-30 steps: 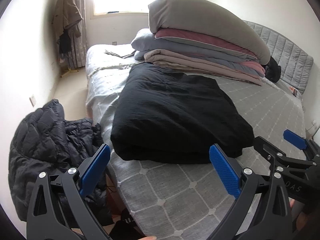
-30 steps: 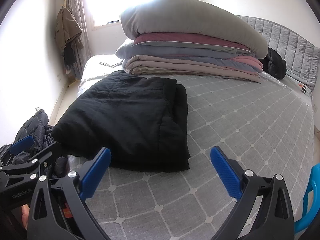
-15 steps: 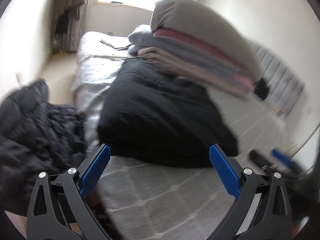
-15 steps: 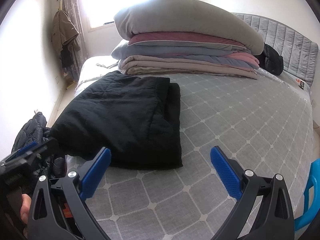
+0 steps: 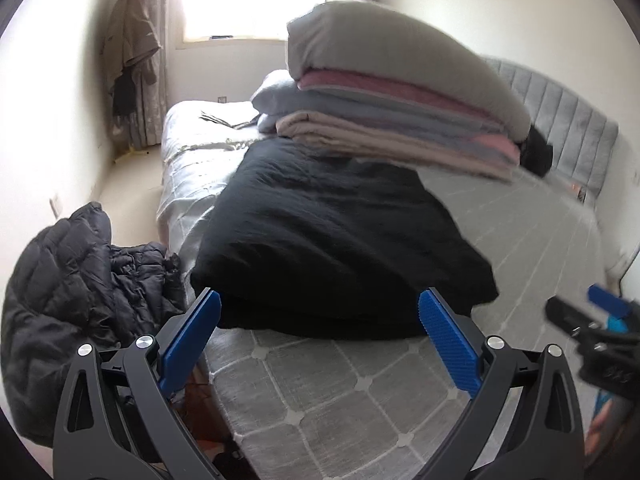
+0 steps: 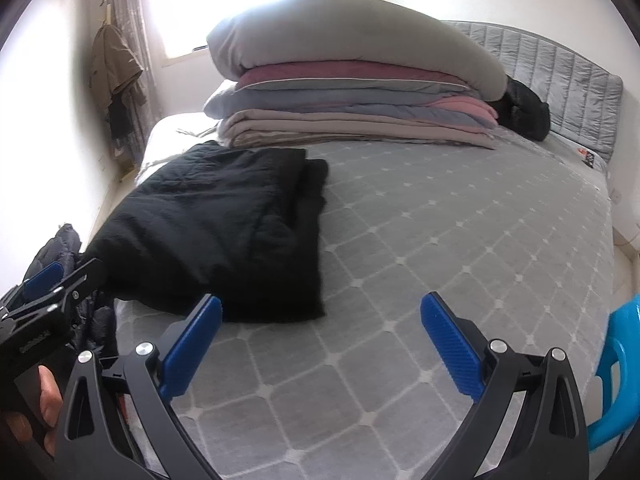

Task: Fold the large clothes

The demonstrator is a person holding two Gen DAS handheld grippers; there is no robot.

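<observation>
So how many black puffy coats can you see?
2, maybe more hidden: a folded black coat on the bed, and a crumpled dark puffer jacket beside the bed on the left. A black bundle by the headboard is unclear.

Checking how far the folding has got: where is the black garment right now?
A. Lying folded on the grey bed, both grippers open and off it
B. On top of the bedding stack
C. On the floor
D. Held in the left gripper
A: the black garment lies folded on the bed, with left gripper and right gripper open and empty.
</observation>
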